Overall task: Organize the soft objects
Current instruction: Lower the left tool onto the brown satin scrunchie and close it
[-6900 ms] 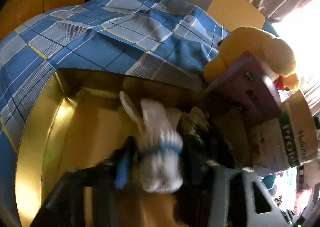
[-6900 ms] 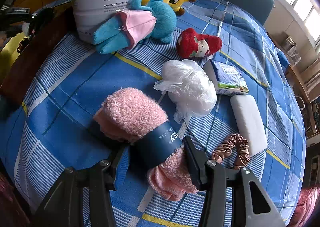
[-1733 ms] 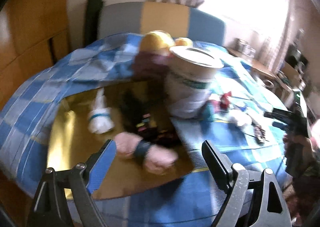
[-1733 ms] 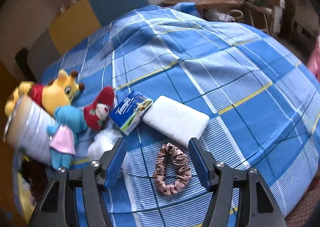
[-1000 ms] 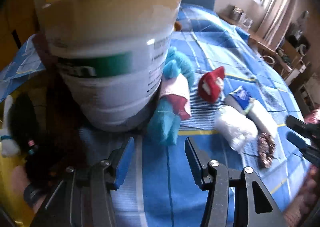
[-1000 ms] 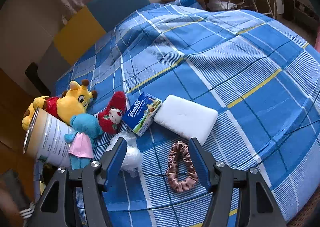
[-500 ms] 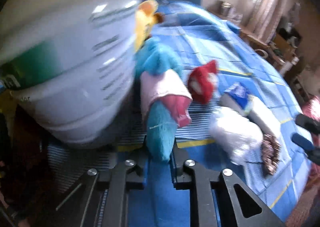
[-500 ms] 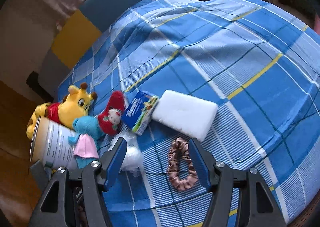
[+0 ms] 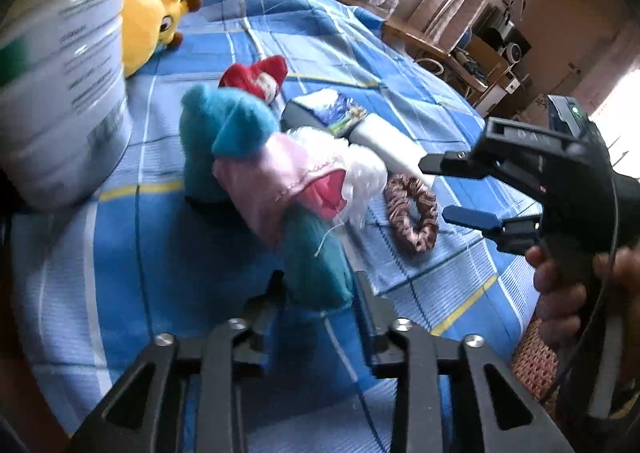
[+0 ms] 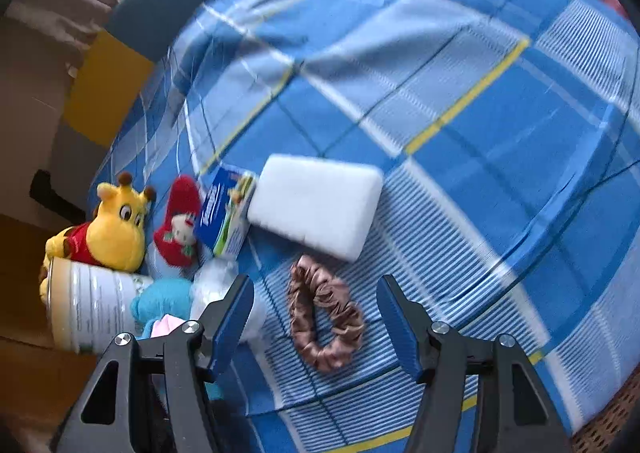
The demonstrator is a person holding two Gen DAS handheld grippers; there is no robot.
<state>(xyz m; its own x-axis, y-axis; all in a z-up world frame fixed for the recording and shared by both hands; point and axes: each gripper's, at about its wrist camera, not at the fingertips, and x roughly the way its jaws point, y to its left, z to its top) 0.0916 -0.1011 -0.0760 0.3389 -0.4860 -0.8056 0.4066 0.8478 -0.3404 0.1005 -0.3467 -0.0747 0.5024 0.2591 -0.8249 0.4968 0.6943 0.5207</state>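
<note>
My left gripper (image 9: pixel 318 285) is shut on the leg of a teal plush doll in a pink dress (image 9: pixel 256 165) and holds it lifted over the blue checked cloth (image 9: pixel 120 237). The doll also shows at the lower left of the right wrist view (image 10: pixel 160 305). My right gripper (image 10: pixel 316 317) is open and hovers above a brown satin scrunchie (image 10: pixel 324 317). It also shows in the left wrist view (image 9: pixel 444 189), just right of the scrunchie (image 9: pixel 412 213). A white plastic bag bundle (image 9: pixel 360 169) lies behind the doll.
A large white tin (image 9: pixel 60 93) stands at the left. A yellow giraffe plush (image 10: pixel 116 229), a red plush (image 10: pixel 178 229), a tissue pack (image 10: pixel 228 217) and a white sponge block (image 10: pixel 316 205) lie on the cloth. A blue and yellow chair (image 10: pixel 156 9) stands behind the table.
My left gripper has closed on the teal doll's leg and lifted it away from the tin. My right gripper has dropped closer over the scrunchie.
</note>
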